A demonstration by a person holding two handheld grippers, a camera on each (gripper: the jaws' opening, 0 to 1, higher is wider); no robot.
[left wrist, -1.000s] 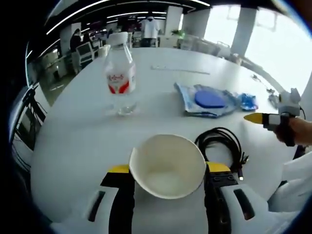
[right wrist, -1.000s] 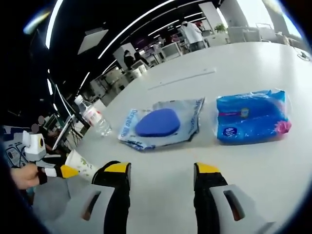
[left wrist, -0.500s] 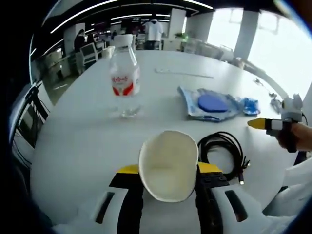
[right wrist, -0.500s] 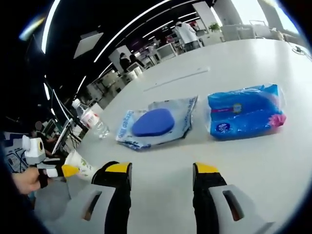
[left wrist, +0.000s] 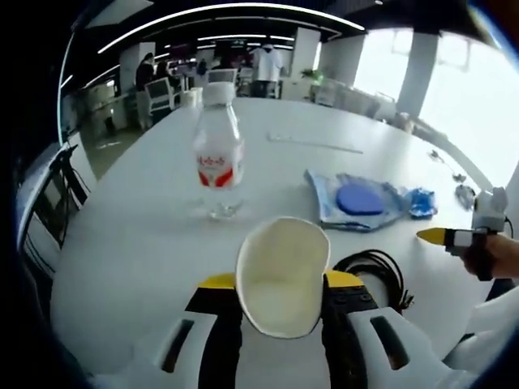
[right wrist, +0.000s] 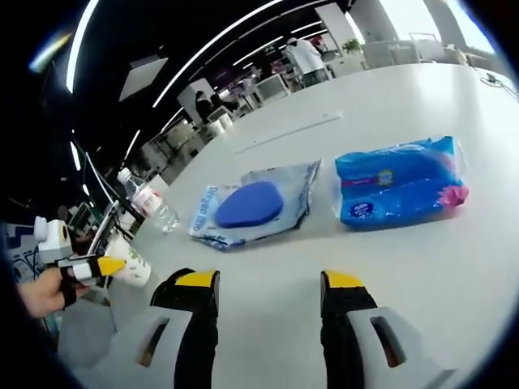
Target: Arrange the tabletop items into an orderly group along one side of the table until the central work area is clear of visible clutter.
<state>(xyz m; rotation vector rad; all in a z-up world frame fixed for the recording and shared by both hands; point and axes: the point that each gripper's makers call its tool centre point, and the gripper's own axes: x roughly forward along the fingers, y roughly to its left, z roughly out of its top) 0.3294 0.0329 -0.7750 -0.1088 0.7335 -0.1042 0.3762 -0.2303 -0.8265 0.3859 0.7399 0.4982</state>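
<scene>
Left tongs (left wrist: pixel 280 284) pinch paper cup (left wrist: pixel 281 275), mouth facing camera.

bright window glare upper right | ceiling strip lights | fisheye-warped edges | soft focus

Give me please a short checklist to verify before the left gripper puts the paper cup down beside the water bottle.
1. Left gripper holds the paper cup: ok, jaws shut on it.
2. Cup empty: ok, inside looks bare.
3. Water bottle upright, capped: ok.
4. Free table beside the bottle: ok.
5. Black cable apart from the cup: cannot tell, it lies close by.
6. Right gripper free: ok, open and holding nothing.
</scene>
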